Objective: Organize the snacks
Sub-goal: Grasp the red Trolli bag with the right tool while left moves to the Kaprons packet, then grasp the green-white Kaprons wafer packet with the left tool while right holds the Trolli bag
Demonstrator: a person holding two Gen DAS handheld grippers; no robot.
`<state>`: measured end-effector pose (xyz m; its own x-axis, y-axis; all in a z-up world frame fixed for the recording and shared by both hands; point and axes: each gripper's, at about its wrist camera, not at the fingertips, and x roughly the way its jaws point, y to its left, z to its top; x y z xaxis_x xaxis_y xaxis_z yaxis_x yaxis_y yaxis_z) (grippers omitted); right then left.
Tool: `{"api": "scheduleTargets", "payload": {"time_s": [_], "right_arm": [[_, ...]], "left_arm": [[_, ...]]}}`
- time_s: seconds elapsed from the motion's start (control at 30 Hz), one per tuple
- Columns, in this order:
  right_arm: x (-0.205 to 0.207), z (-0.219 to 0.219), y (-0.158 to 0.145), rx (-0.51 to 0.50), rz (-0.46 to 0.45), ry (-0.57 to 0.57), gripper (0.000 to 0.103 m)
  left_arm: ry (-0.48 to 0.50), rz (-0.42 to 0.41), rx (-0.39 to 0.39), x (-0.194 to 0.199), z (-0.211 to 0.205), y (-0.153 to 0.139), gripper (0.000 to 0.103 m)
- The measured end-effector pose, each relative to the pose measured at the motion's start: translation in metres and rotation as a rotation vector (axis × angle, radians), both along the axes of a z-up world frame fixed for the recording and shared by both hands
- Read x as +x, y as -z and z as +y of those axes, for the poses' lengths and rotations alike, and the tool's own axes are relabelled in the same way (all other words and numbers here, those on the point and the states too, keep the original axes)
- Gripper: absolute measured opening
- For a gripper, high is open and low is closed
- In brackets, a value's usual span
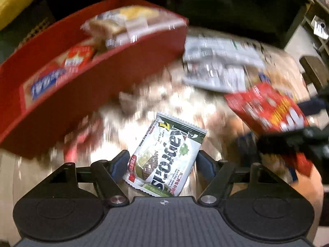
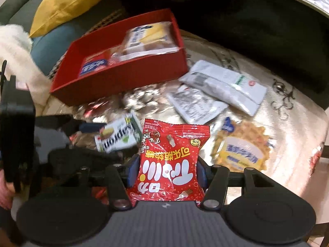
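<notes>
My left gripper [image 1: 162, 162] is shut on a green and white wafer packet [image 1: 166, 154], held above the table; the packet also shows in the right wrist view [image 2: 117, 138]. My right gripper [image 2: 166, 170] is shut on a red candy bag [image 2: 170, 162], which also shows at the right of the left wrist view [image 1: 269, 111]. A red box [image 1: 82, 86] holding several snack packs stands ahead to the left, and in the right wrist view [image 2: 123, 76] it is at the upper left.
On the glossy table lie two white packets [image 2: 224, 86], [image 2: 195, 105] and a yellow snack bag [image 2: 242, 148]. A yellow cushion [image 2: 70, 4] and a white fluffy thing [image 2: 18, 47] lie beyond the box. The background is blurred by motion.
</notes>
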<state>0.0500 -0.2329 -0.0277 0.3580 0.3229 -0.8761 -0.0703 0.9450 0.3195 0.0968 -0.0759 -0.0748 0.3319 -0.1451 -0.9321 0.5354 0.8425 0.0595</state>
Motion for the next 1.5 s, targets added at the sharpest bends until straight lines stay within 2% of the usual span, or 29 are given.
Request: {"api": "scheduleTargets", "payload": {"time_s": [0.07, 0.13, 0.23, 0.37, 0.43, 0.63, 0.73, 0.8, 0.83, 0.97, 1.07, 1.2, 1.23, 1.3, 1.43, 1.47, 1.5], "right_arm": [[-0.003, 0.011, 0.003, -0.001, 0.009, -0.03, 0.051], [-0.006, 0.024, 0.007, -0.009, 0.019, -0.067, 0.051], [-0.012, 0.045, 0.016, -0.033, 0.04, -0.132, 0.051], [-0.011, 0.064, 0.025, -0.148, 0.035, -0.182, 0.053], [-0.009, 0.063, 0.025, -0.161, 0.04, -0.171, 0.054], [-0.012, 0.054, 0.025, -0.117, 0.051, -0.174, 0.059], [-0.012, 0.056, 0.025, -0.077, 0.06, -0.199, 0.059], [-0.01, 0.057, 0.027, -0.086, 0.059, -0.211, 0.059], [-0.009, 0.057, 0.029, -0.084, 0.064, -0.213, 0.059], [-0.003, 0.064, 0.033, -0.094, 0.054, -0.219, 0.059], [-0.003, 0.067, 0.034, -0.105, 0.048, -0.211, 0.06], [-0.006, 0.074, 0.037, -0.13, 0.02, -0.222, 0.059], [-0.006, 0.077, 0.037, -0.147, 0.016, -0.226, 0.057], [-0.008, 0.081, 0.037, -0.17, 0.005, -0.239, 0.054], [-0.013, 0.081, 0.033, -0.12, 0.013, -0.255, 0.051], [-0.014, 0.082, 0.034, -0.126, 0.012, -0.255, 0.051], [-0.013, 0.083, 0.036, -0.127, 0.016, -0.256, 0.051]], "left_arm": [[-0.014, 0.01, 0.007, -0.015, 0.011, -0.001, 0.078], [-0.048, 0.026, 0.025, -0.022, 0.025, -0.004, 0.085], [-0.094, 0.012, 0.034, -0.028, 0.046, -0.008, 0.088], [-0.102, -0.036, 0.033, -0.022, 0.053, -0.013, 0.09], [-0.046, -0.083, 0.061, -0.019, 0.044, -0.015, 0.09], [0.218, -0.204, 0.163, -0.012, 0.014, -0.016, 0.094], [0.293, -0.174, 0.127, 0.0, 0.013, -0.018, 0.096], [0.276, -0.133, 0.11, 0.01, 0.013, -0.011, 0.096], [0.261, -0.108, 0.117, 0.016, 0.014, -0.004, 0.102], [0.118, -0.015, 0.031, 0.032, 0.032, 0.001, 0.101], [0.053, -0.004, 0.004, 0.026, 0.045, -0.001, 0.095], [0.019, -0.016, 0.008, 0.007, 0.053, -0.01, 0.074], [0.005, -0.011, 0.013, 0.002, 0.055, -0.012, 0.074], [-0.021, -0.015, 0.024, -0.008, 0.062, -0.014, 0.073], [-0.014, -0.01, 0.027, -0.021, 0.072, -0.02, 0.076], [-0.005, -0.019, 0.027, -0.022, 0.072, -0.022, 0.079], [-0.001, -0.025, 0.027, -0.023, 0.071, -0.023, 0.088]]}}
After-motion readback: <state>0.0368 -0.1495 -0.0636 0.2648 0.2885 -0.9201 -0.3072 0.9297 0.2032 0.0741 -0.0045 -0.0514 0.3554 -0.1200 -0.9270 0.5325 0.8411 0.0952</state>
